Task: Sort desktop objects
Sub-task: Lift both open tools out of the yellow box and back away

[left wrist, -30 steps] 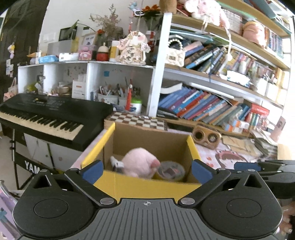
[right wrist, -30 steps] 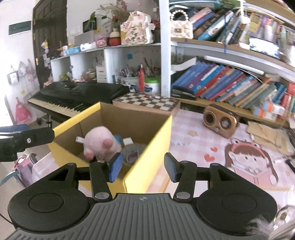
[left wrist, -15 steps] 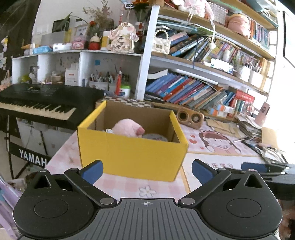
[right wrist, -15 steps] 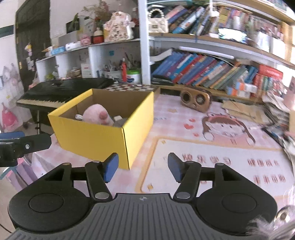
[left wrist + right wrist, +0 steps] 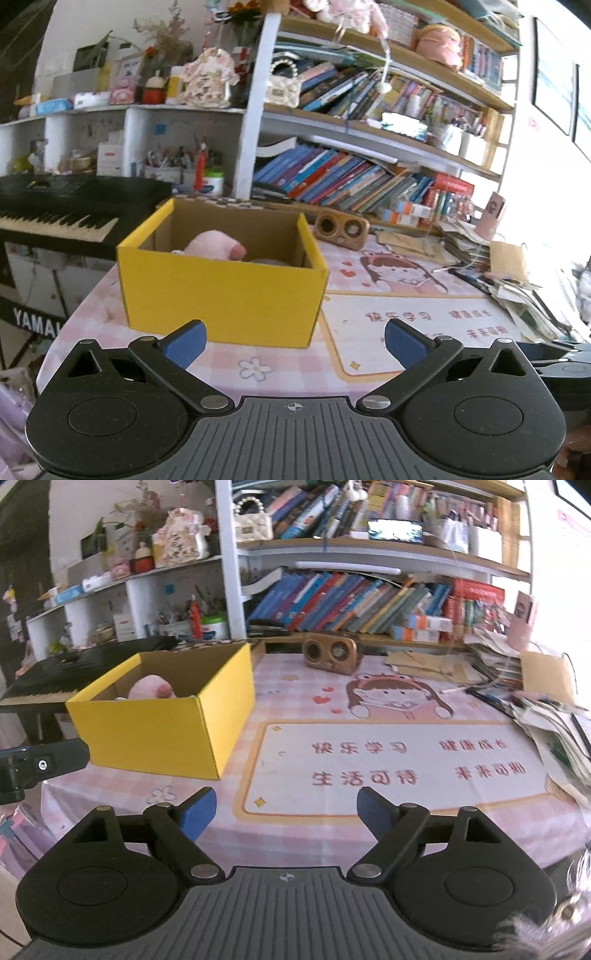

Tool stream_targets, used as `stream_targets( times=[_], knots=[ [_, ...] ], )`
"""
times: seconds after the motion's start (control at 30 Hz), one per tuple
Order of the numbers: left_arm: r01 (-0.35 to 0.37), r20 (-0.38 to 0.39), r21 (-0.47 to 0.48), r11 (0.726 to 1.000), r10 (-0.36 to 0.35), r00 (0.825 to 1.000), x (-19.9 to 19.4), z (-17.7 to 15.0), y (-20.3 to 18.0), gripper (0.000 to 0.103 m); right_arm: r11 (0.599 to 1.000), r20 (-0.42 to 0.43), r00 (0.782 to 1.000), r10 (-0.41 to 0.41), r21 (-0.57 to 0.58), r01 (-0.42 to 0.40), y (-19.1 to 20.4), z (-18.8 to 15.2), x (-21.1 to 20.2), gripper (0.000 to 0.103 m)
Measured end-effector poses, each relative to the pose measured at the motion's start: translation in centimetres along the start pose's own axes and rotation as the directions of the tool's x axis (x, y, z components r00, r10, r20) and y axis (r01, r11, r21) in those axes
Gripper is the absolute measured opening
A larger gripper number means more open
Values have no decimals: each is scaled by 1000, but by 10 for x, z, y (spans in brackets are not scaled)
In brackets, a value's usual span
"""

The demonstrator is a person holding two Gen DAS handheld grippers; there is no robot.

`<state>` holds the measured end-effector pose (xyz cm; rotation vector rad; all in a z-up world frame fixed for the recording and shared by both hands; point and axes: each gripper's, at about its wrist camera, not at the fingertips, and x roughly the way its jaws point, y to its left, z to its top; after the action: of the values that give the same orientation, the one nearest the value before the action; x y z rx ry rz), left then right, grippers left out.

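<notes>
Left hand-held gripper [image 5: 294, 341] spread wide, nothing between its blue fingertips [image 5: 185, 342], hovering above the near edge of the worktop [image 5: 280, 363], facing the yellow cardboard box [image 5: 221, 291]. Right hand-held gripper [image 5: 286, 814] also spread wide and empty, over the near worktop edge, aimed at the printed desk mat [image 5: 391, 764] with red Chinese characters. Box sits on the left part of the pink checked tablecloth [image 5: 295, 679], open top, its right side just beside the mat's left border. Inside the box: pink plush toy [image 5: 214, 249] against the near wall, only its top showing; a grey round item [image 5: 267, 261] beside it, mostly hidden, can't tell what it is. In the right wrist view the plush [image 5: 151, 688] shows over the box rim [image 5: 133, 700]. Left gripper's arm [image 5: 40, 764] pokes in at the left edge of the right view, near the box's front corner; right gripper's body [image 5: 557, 360] visible at the right edge of the left view. Wooden speaker [image 5: 330, 653] stands at the back of the worktop, well apart from the box. Piles of papers and books [image 5: 546, 716] along the right side. Yamaha keyboard [image 5: 62, 218] left of the worktop, behind the box. Bookshelf [image 5: 369, 177] full of leaning books behind everything.
</notes>
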<state>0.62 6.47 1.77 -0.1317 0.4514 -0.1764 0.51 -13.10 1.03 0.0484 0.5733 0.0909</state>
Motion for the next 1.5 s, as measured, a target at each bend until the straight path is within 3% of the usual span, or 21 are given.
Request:
stream_targets(
  times=[0.43, 0.93, 1.5],
  knots=[
    [-25, 2, 7, 1000, 25, 1000, -3, -3, -9, 103, 1000, -26, 999, -23, 4, 23, -7, -5, -3, 90],
    [-4, -73, -16, 1000, 3, 997, 2, -8, -11, 103, 1000, -48, 999, -6, -15, 6, -6, -8, -7, 90],
    [28, -93, -34, 999, -32, 995, 4, -11, -12, 103, 1000, -65, 998, 1, -15, -2, -6, -12, -7, 91]
  ],
)
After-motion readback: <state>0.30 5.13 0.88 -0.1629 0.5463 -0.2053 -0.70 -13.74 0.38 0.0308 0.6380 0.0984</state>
